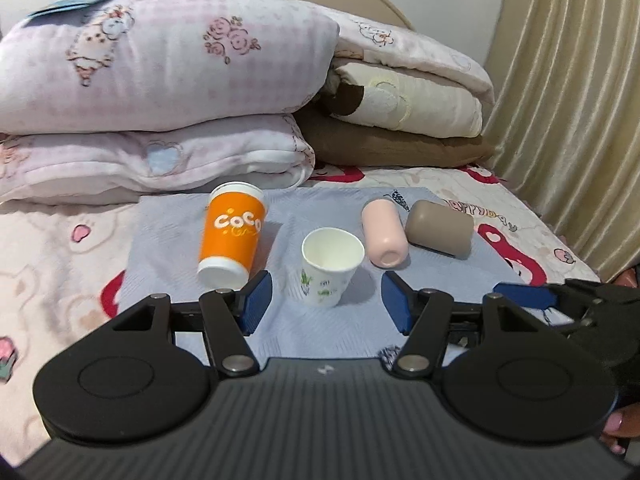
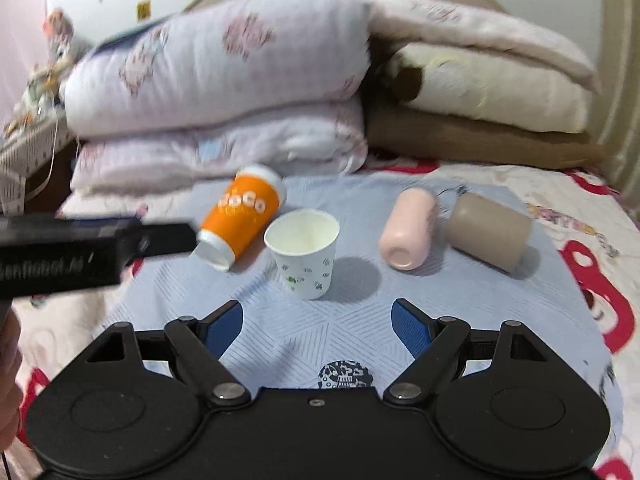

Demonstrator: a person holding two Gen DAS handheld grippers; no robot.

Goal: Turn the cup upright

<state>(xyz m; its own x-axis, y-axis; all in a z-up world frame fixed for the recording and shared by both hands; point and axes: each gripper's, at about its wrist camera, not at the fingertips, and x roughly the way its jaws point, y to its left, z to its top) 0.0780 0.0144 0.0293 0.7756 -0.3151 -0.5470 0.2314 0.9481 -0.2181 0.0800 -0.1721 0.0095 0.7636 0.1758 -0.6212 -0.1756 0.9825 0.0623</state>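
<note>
An orange cup [image 1: 232, 236] marked "CoCo" leans tilted on the blue cloth [image 1: 340, 332], left of a white paper cup [image 1: 330, 266] that stands upright with its mouth up. A pink cup [image 1: 385, 236] and a taupe cup [image 1: 439, 229] lie on their sides to the right. My left gripper [image 1: 326, 306] is open and empty, just short of the white cup. My right gripper [image 2: 318, 326] is open and empty, near the white cup [image 2: 304, 254]. In the right wrist view the orange cup [image 2: 240, 218] tilts beside the left gripper's body [image 2: 96, 244]. The pink cup [image 2: 406, 234] and taupe cup [image 2: 490, 232] lie there too.
Folded pink floral quilts [image 1: 160, 80] and brown and cream blankets [image 1: 400, 120] are stacked behind the cloth. A beige curtain [image 1: 568, 100] hangs at the right. The patterned bed sheet [image 1: 60, 260] surrounds the cloth. The right gripper's tip [image 1: 528, 296] shows in the left wrist view.
</note>
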